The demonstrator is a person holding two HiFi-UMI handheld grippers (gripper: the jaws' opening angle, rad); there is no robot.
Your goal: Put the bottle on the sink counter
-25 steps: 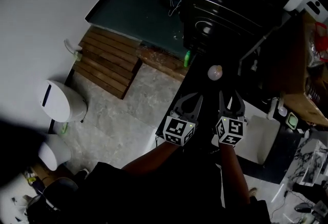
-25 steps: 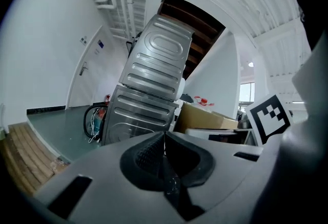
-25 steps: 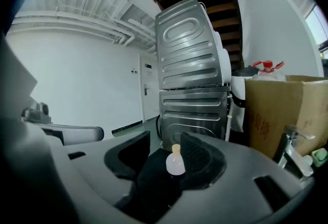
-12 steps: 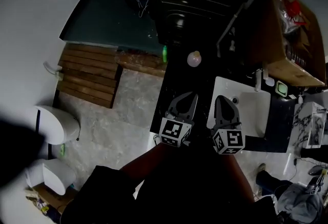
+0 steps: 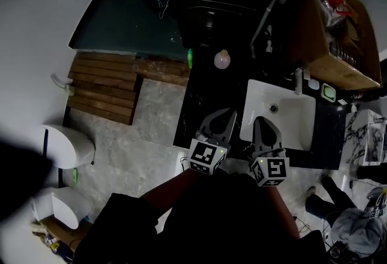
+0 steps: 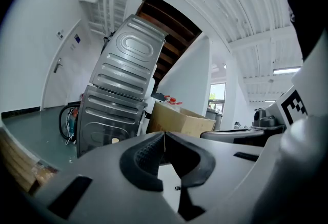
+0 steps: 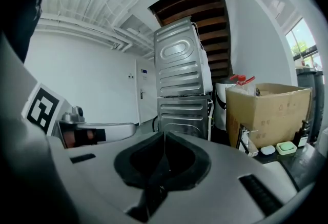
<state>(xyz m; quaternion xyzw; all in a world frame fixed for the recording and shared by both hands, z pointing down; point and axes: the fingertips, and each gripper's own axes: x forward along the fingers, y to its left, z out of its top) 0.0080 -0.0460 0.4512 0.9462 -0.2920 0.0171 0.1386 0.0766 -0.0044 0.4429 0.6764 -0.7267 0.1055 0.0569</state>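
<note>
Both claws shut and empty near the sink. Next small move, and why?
Probably open the left claw and reach forward toward the small green item near the dark counter's far end; it looks like the bottle, though too small to be sure. Left and right claw are both shut on nothing beside the white sink, well short of it.

steeply above sink counter [image 5: 202,103]; others level

The head view is dim and underexposed, the sink counter [image 5: 205,99] near black at its centre. Both gripper views are bright, daylight entering a window [image 7: 307,43] at three o'clock; edges bow, corners vignette black.
</note>
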